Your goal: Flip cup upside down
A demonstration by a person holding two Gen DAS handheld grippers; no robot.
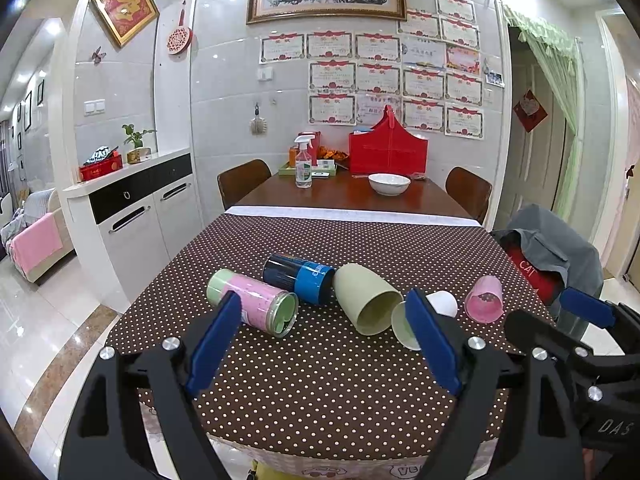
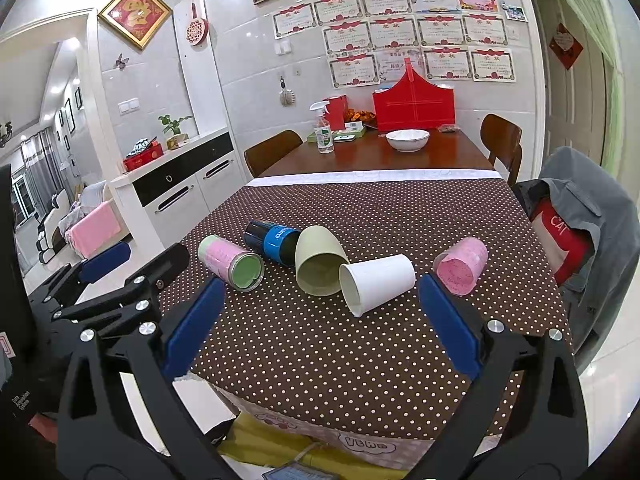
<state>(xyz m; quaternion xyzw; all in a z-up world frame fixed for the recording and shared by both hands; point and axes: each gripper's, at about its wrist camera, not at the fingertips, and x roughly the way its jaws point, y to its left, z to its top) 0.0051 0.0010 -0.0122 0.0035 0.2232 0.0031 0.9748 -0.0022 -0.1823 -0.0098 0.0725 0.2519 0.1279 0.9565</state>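
Note:
Several cups lie on their sides in a row on the dotted tablecloth [image 1: 320,380]: a pink and green cup [image 1: 256,306] [image 2: 230,258], a dark blue cup [image 1: 300,278] [image 2: 270,240], an olive green cup [image 1: 366,298] [image 2: 318,260], a white paper cup [image 2: 376,282] [image 1: 440,304] and a small pink cup [image 1: 484,298] [image 2: 460,266]. My left gripper [image 1: 324,340] is open and empty, short of the cups. My right gripper [image 2: 320,328] is open and empty, also short of them; it shows in the left wrist view [image 1: 584,312] at the right.
A white bowl [image 1: 389,183], a spray bottle [image 1: 303,164] and a red basket [image 1: 387,148] stand at the table's far end. Wooden chairs flank the table. A chair with grey clothing [image 1: 560,256] stands right. A white cabinet [image 1: 136,208] stands left.

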